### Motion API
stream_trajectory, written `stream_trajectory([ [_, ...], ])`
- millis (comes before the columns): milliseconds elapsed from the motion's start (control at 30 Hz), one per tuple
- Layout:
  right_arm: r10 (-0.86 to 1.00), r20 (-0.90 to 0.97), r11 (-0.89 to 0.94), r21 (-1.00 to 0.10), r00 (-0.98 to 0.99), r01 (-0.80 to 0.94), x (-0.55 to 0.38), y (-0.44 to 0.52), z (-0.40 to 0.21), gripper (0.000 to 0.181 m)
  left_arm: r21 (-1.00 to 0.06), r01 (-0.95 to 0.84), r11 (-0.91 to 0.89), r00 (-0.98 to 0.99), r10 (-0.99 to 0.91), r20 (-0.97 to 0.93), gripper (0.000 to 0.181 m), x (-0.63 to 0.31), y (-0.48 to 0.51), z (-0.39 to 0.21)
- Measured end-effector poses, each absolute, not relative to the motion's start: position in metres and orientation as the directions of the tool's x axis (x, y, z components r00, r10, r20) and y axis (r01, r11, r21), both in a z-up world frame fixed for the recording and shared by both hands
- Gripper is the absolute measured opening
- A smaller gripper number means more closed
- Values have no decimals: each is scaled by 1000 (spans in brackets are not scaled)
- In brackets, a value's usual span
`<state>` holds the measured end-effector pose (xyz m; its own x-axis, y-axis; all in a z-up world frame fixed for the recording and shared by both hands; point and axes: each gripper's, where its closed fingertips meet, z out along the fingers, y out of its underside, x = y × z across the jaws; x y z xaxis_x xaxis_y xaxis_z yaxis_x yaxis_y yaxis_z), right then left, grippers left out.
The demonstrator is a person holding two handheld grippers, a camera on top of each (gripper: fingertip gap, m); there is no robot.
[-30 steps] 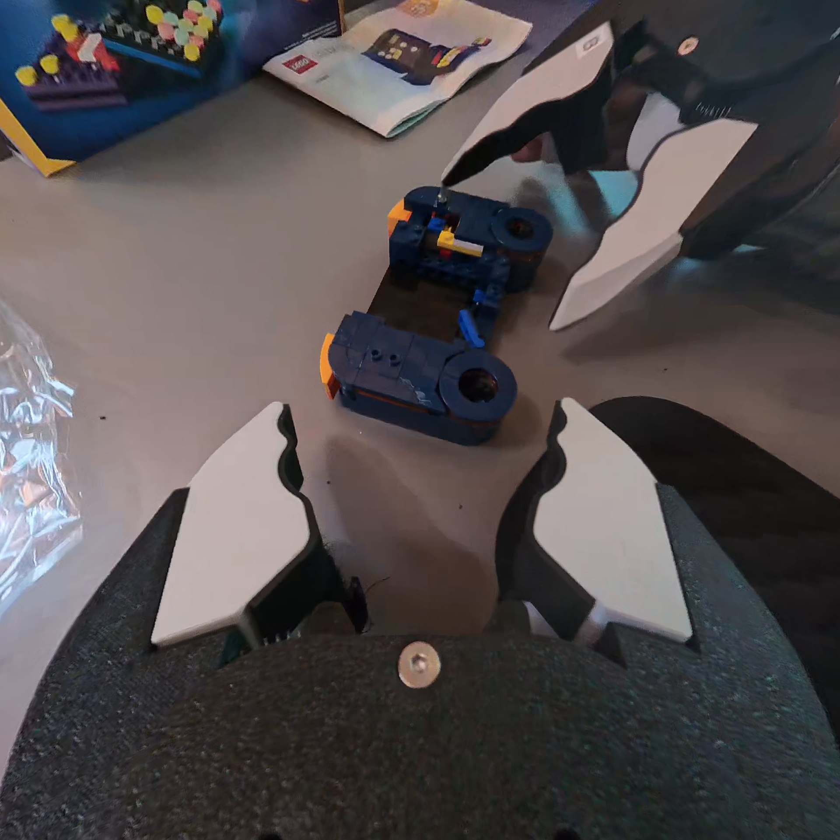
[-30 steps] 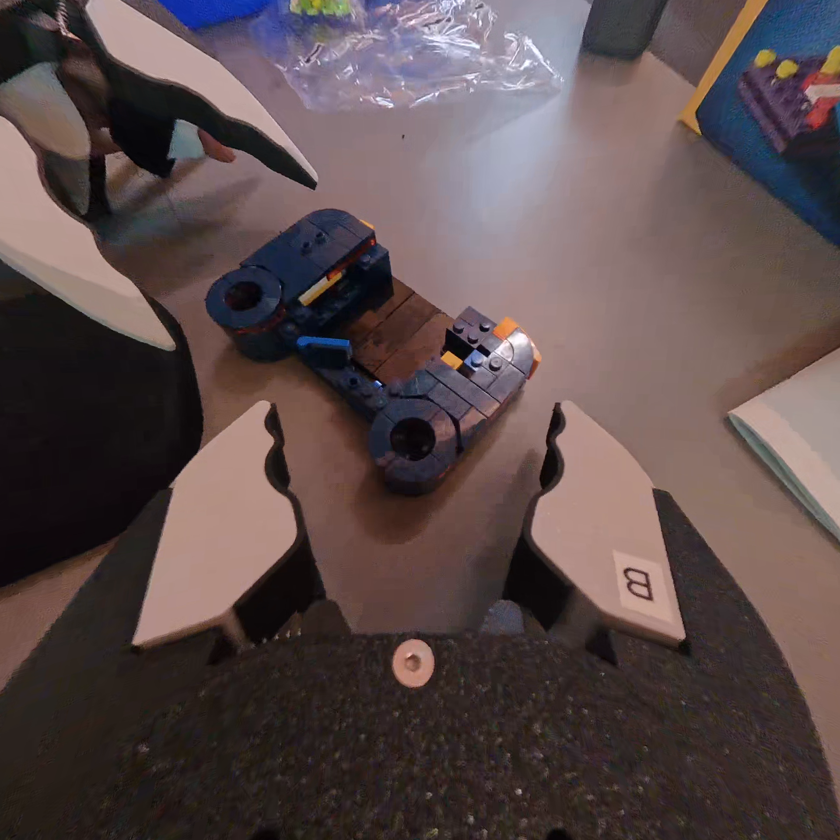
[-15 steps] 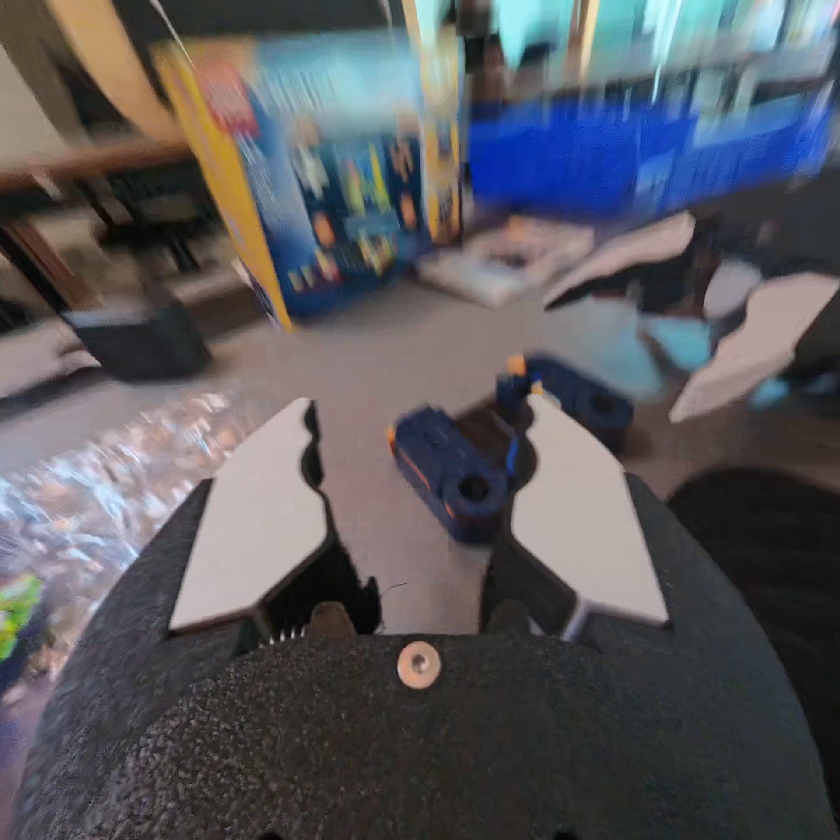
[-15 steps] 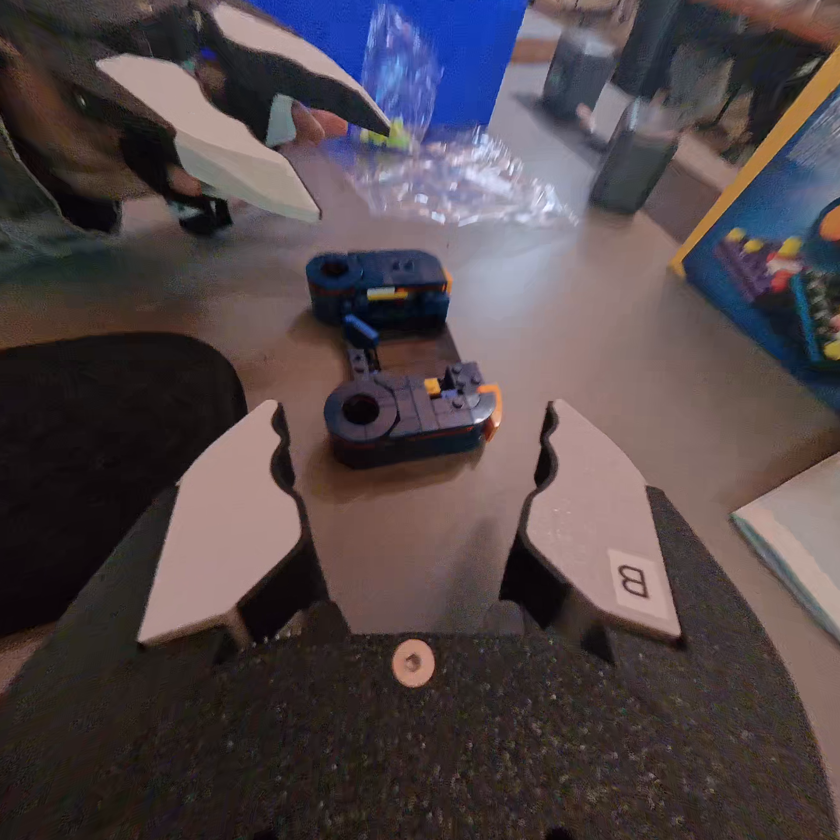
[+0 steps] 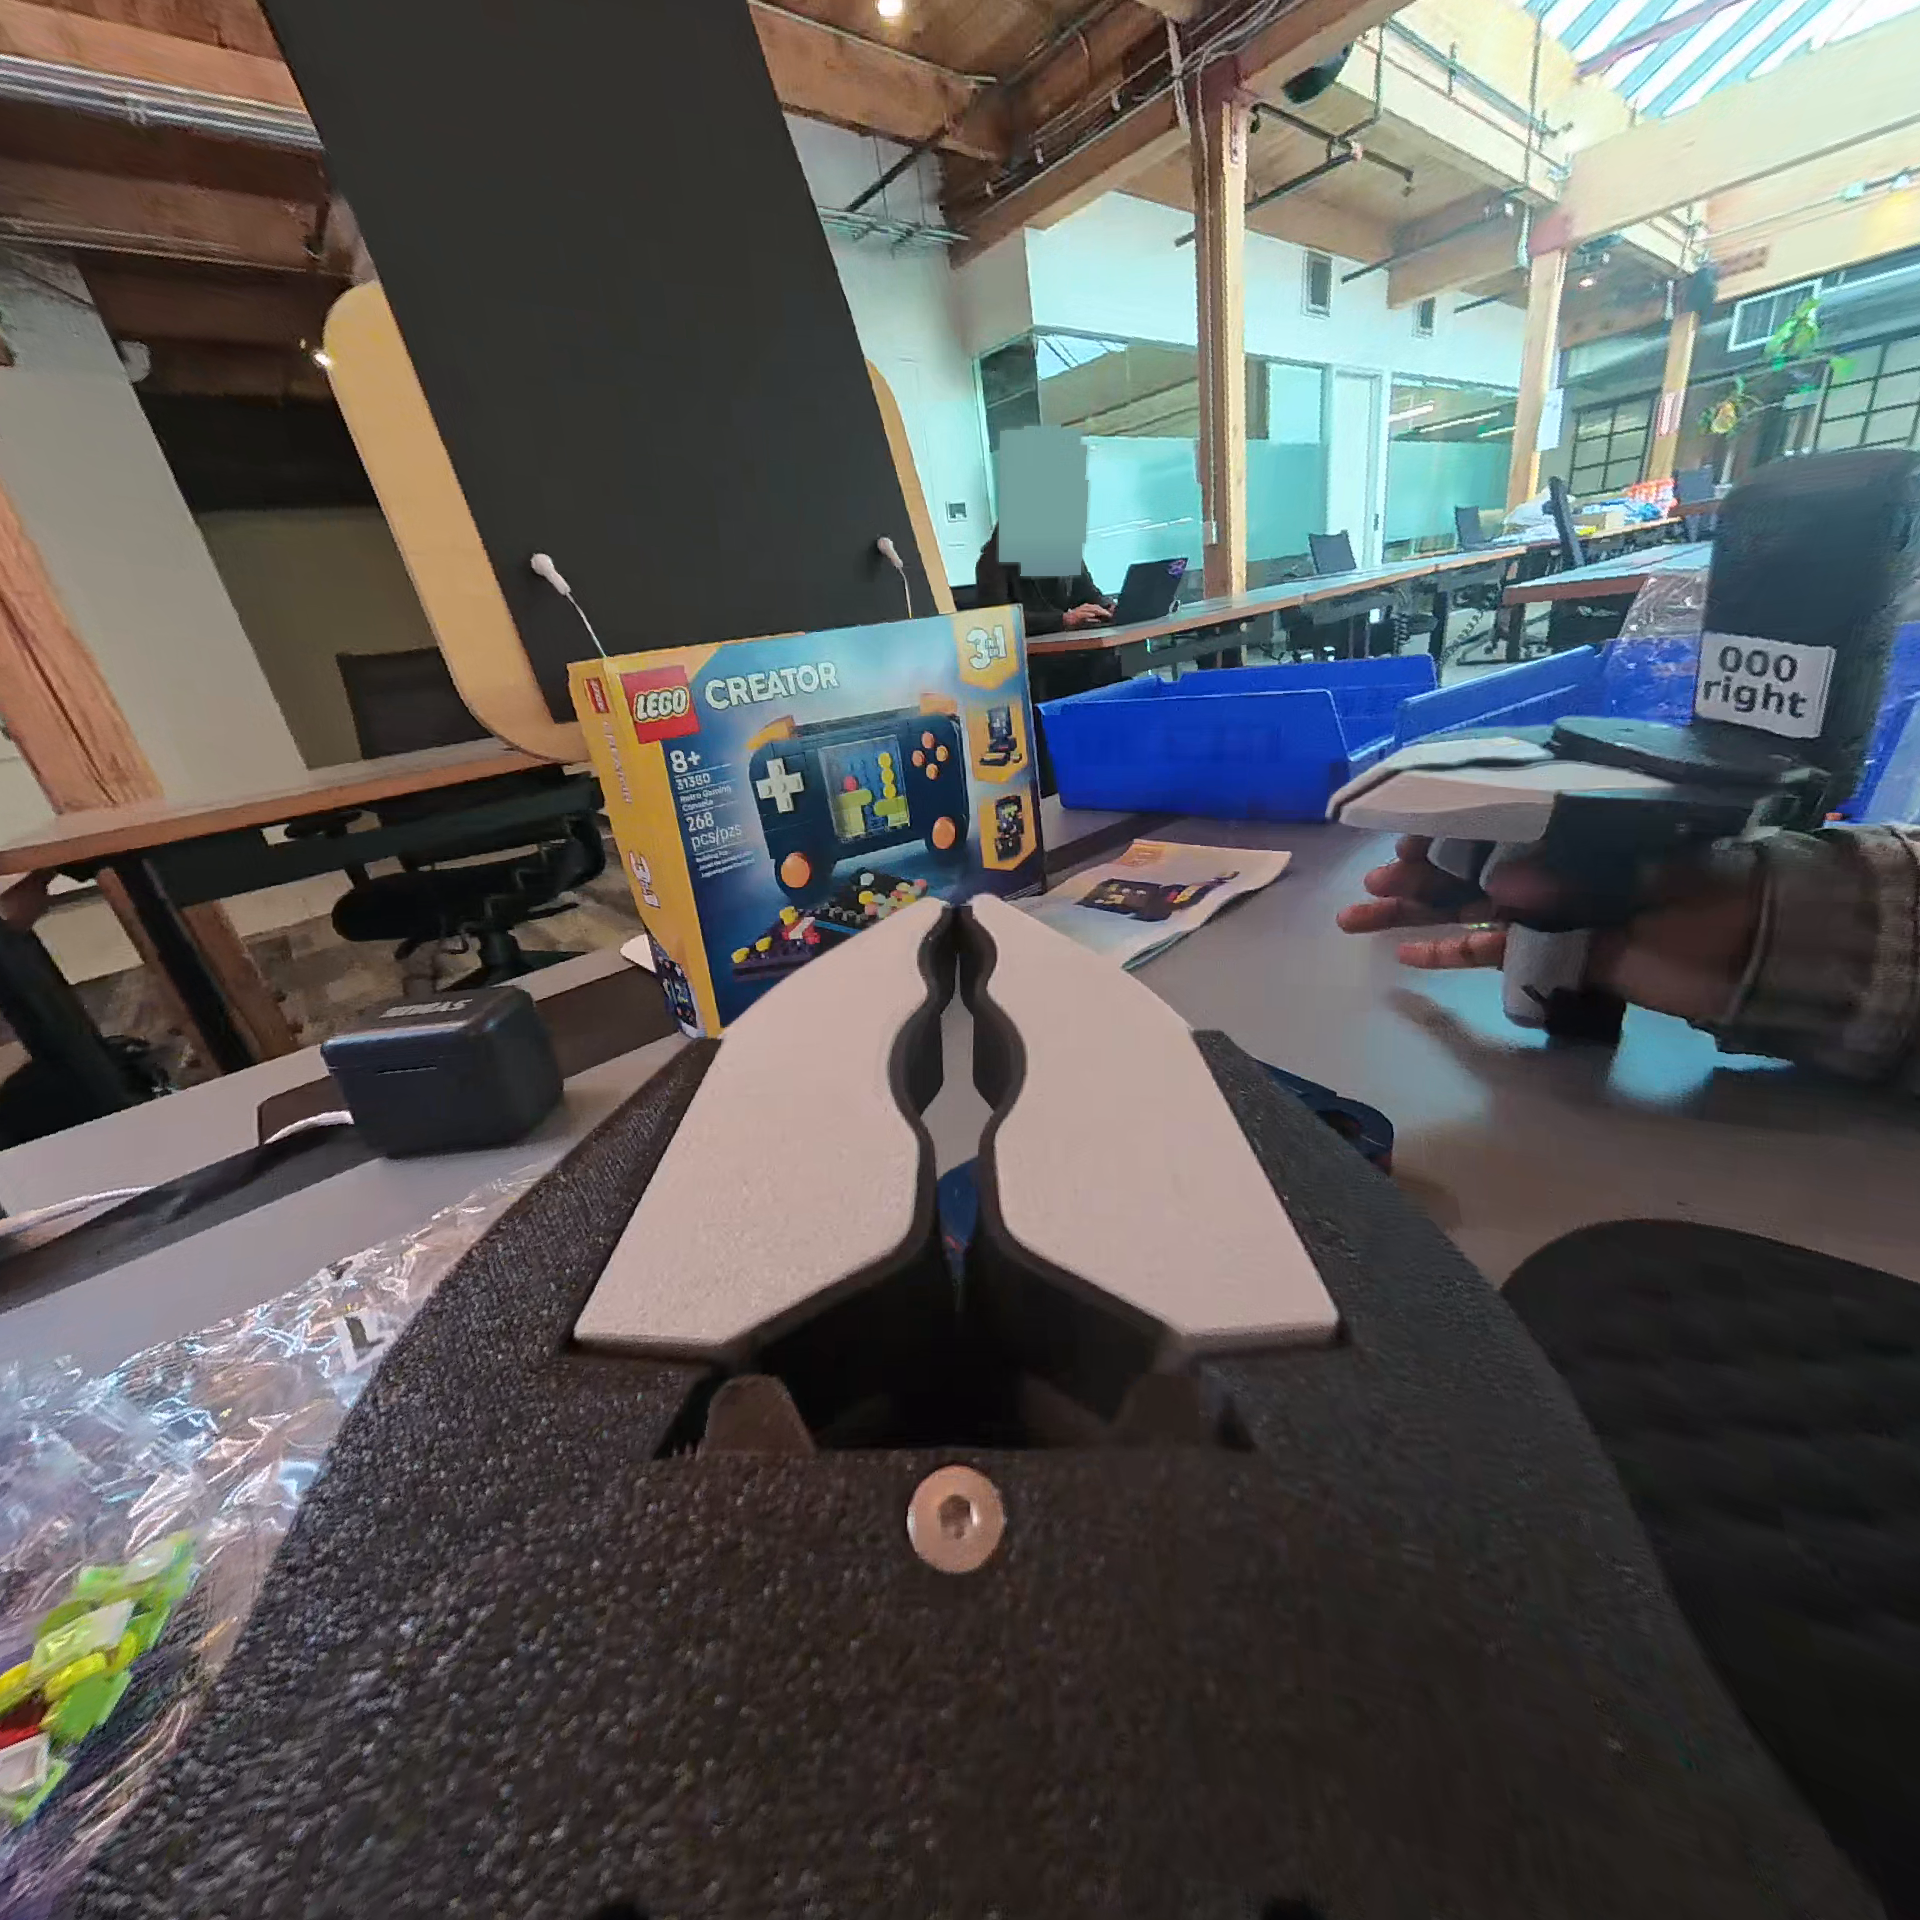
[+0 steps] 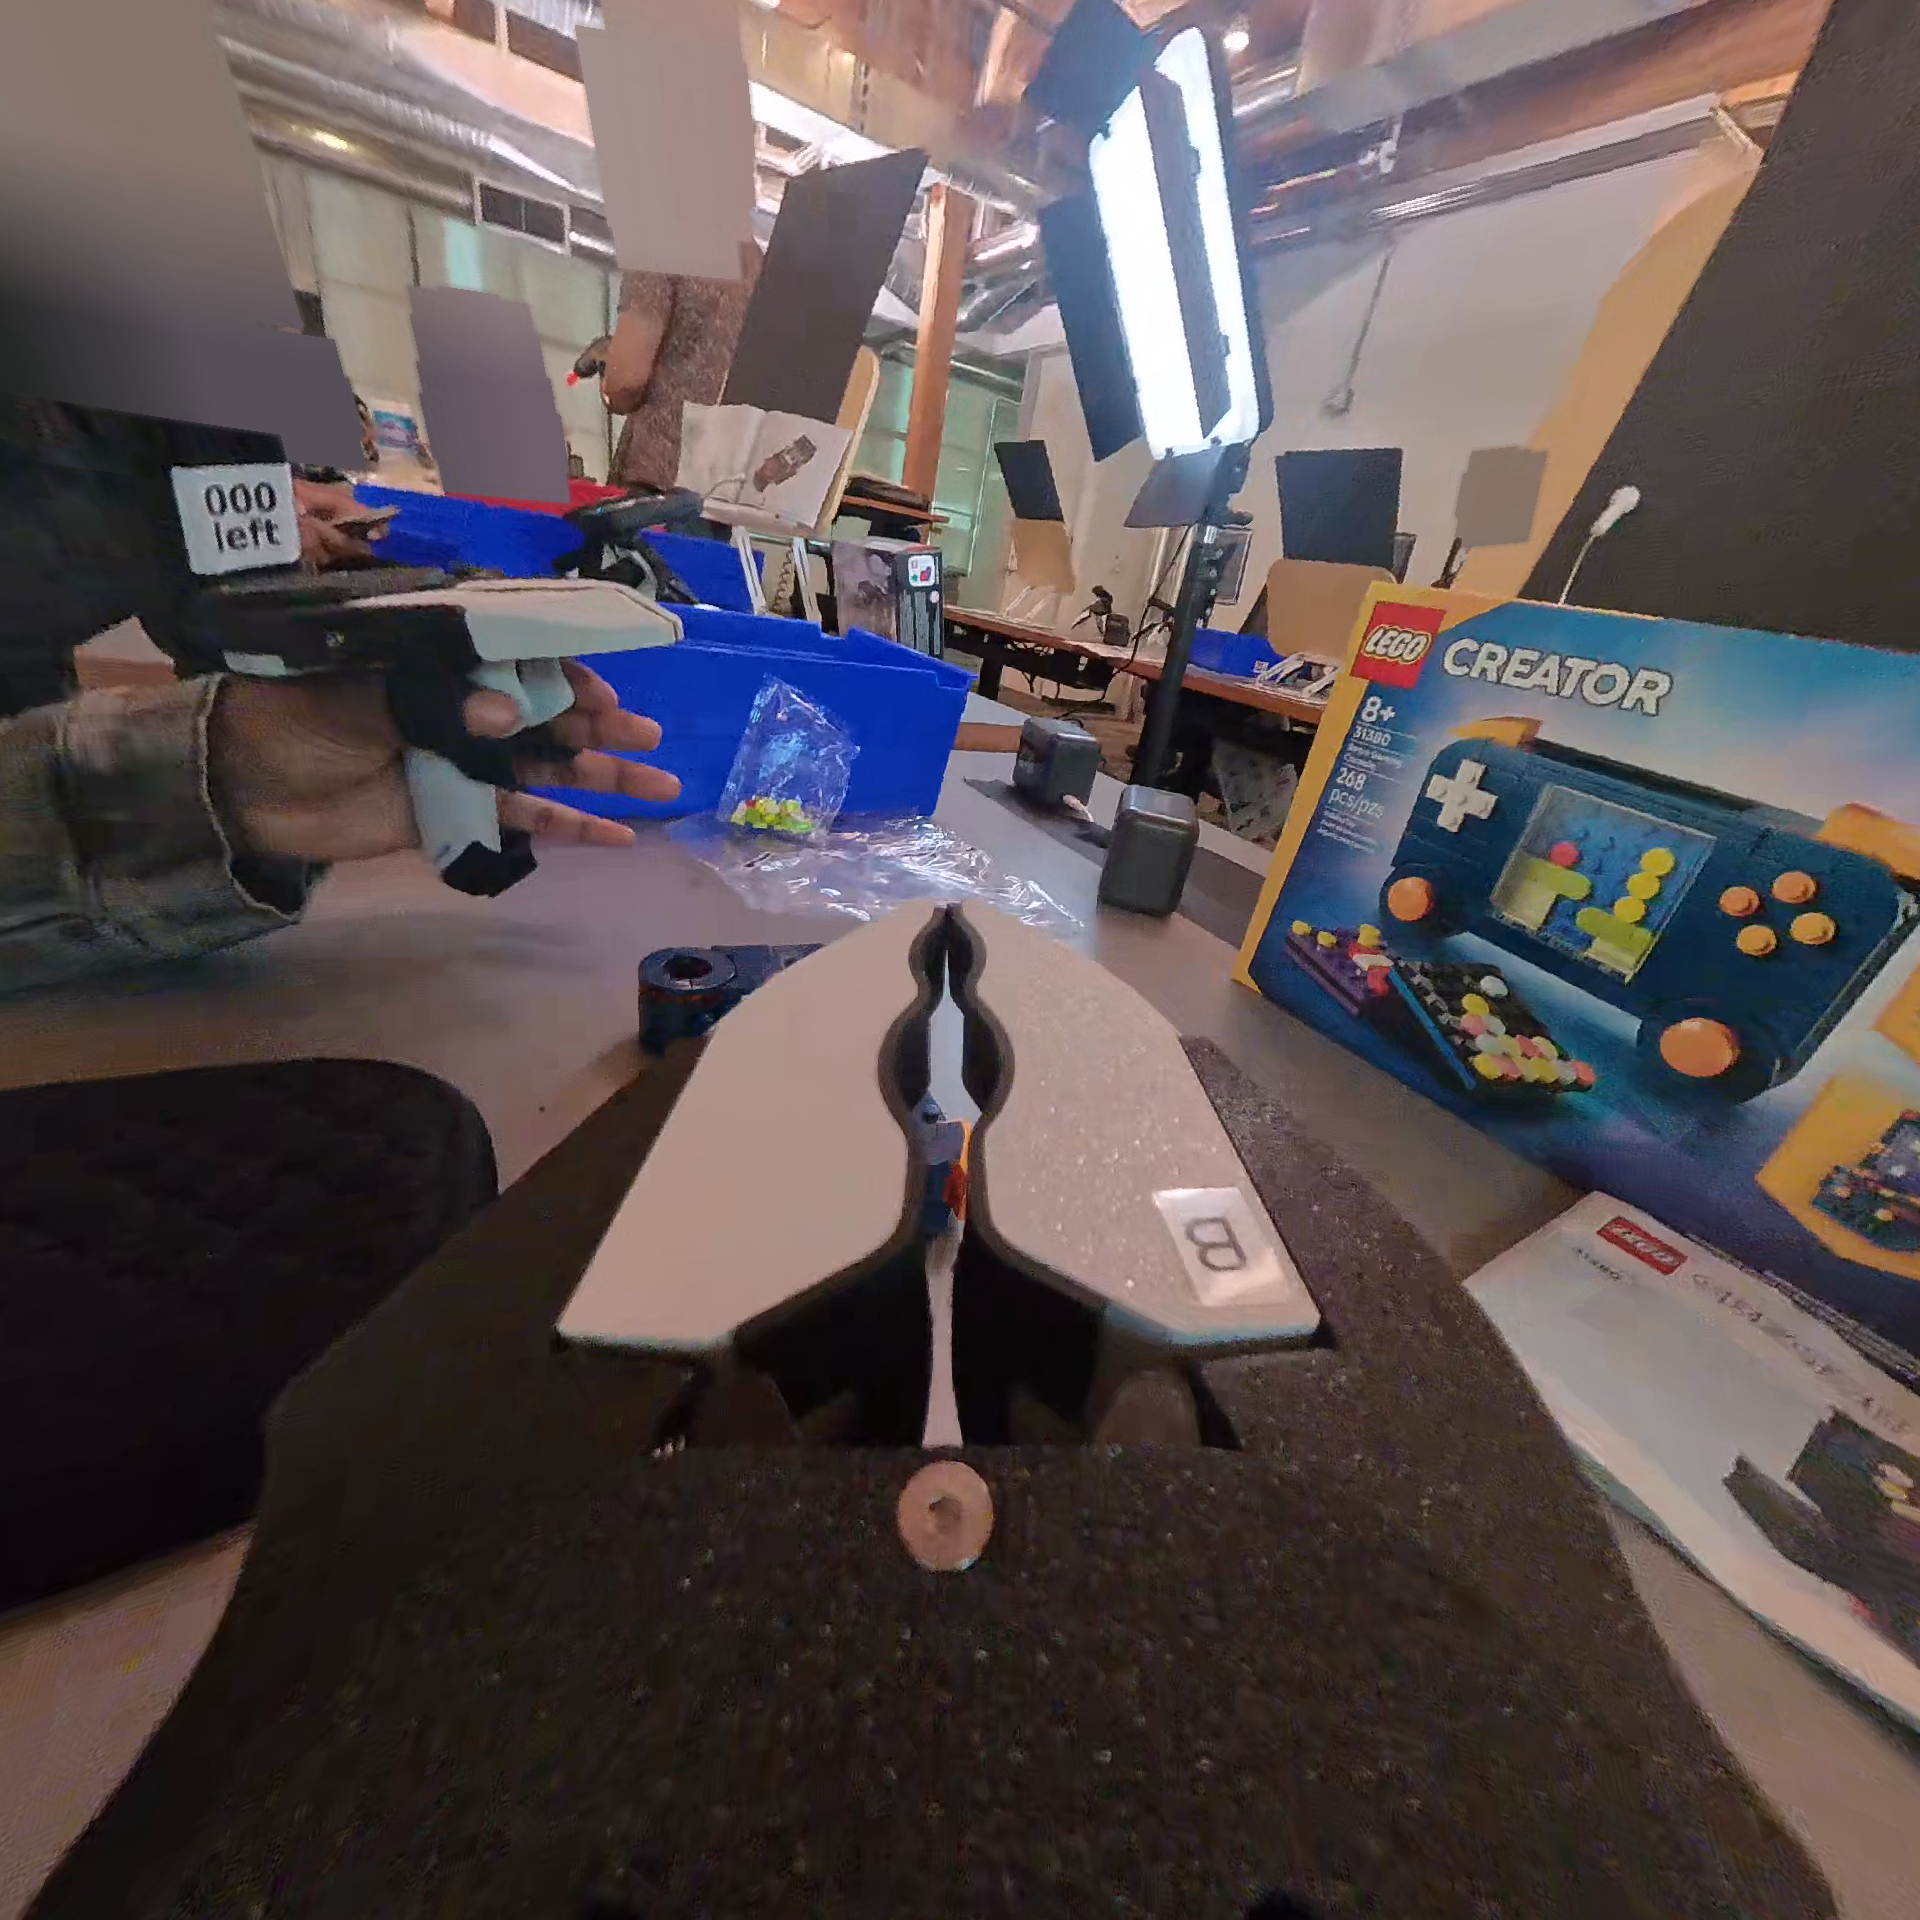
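right up close, the left tongs (image 5: 961,914) are pinching fully closed, tips touching, nothing between them. the right tongs (image 6: 948,914) are doing the same: tips together, only a thin slit lower down, and as far as i can tell they are gripping nothing.

just under and beyond both, the dark blue brick model (image 6: 681,982) is lying flat on the grey table (image 5: 1455,1039). its ring-shaped end is peeking out to the left of the right tongs, and a blue and orange bit is showing through the slit. both tongs are hanging above it and pointing out across the room, not down at it. whether either one is touching it, i cannot tell.

here is the worry: with the model mostly hiding under the tongs' bodies, a blind dip could be knocking it along the table or popping bricks off. closed tips coming down on it would be poking it, not gripping it.

beside the model a black pad (image 6: 208,1247) is lying at the table edge, a lip the model could be snagging on. a clear bag of small green bricks (image 5: 104,1610) is sitting near the left tongs, easy to sweep off with a careless swing. a paper booklet (image 6: 1714,1403) is lying flat on the right.

further out, the picture box (image 5: 831,790) is standing upright, light enough to tip if bumped. behind it, blue bins (image 5: 1195,738) are lining the table.
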<state>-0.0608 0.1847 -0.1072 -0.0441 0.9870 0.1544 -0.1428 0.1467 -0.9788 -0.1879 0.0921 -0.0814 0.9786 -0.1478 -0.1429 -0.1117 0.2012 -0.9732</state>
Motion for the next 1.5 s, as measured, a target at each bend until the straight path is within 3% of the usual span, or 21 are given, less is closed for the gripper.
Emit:
stream_trajectory([
  [33, 991, 121, 111, -980, -51, -163, -60, 186, -105, 0, -971, -114, 212, 980, -136, -144, 2, -189, 92, -81],
  [67, 994, 95, 85, -978, -46, -192, -58, 188, -102, 11, -969, -107, 223, 984, -115, -135, 14, -192, 93, -80],
  [100, 998, 68, 66, -972, 0, -227, -58, 196, -98, 46, -970, -86, 229, 990, -94, -110, 39, -196, 94, -80],
  [133, 998, 42, 53, -964, 50, -262, -58, 205, -94, 85, -970, -61, 237, 994, -79, -82, 76, -200, 97, -80],
  [167, 998, 26, 43, -959, 65, -281, -58, 209, -93, 107, -970, -34, 239, 995, -78, -55, 110, -201, 99, -80],
  [233, 996, 1, 26, -958, 87, -287, -60, 216, -92, 136, -968, 36, 249, 995, -102, 11, 145, -199, 103, -77],
  [300, 993, 15, 48, -953, 114, -299, -58, 220, -90, 147, -963, 45, 267, 994, -113, 15, 145, -197, 104, -77],
  [700, 996, 77, 85, -973, 45, -216, -72, 203, -103, 145, -988, -107, 113, 978, -169, -125, 144, -175, 117, -107],
  [800, 995, 91, 95, -970, 29, -225, -73, 200, -102, 142, -986, -128, 112, 968, -202, -148, 135, -174, 122, -111],
  [867, 995, 100, 102, -963, 21, -251, -76, 203, -98, 139, -981, -125, 151, 955, -250, -160, 117, -178, 130, -99],
  [933, 995, 96, 90, -945, -5, -316, -83, 208, -82, 129, -968, -138, 208, 910, -359, -207, 86, -178, 141, -73],
  [1033, 987, 125, 58, -869, -105, -491, -103, 212, -36, 106, -973, -94, 211, 881, -437, -180, 61, -197, 165, -51],
  [1133, 964, 132, 30, -916, -229, -400, -136, 223, -53, 104, -985, 44, 166, 949, -316, -11, 58, -234, 183, -73],
  [1200, 983, 39, -40, -905, -177, -424, -146, 253, -72, 91, -960, 150, 238, 951, -301, 74, 46, -238, 176, -86],
  [1267, 958, -87, -218, -842, -275, -494, -143, 264, -59, 72, -925, 186, 332, 960, -260, 100, 44, -245, 172, -84],
  [1300, 945, -72, -230, -841, -320, -489, -142, 260, -55, 54, -921, 187, 340, 958, -269, 95, 44, -244, 172, -81],
  [1500, 905, -7, -128, -959, -426, -254, -165, 228, -94, 62, -995, 39, 90, 903, -429, -4, 37, -212, 177, -105],
])
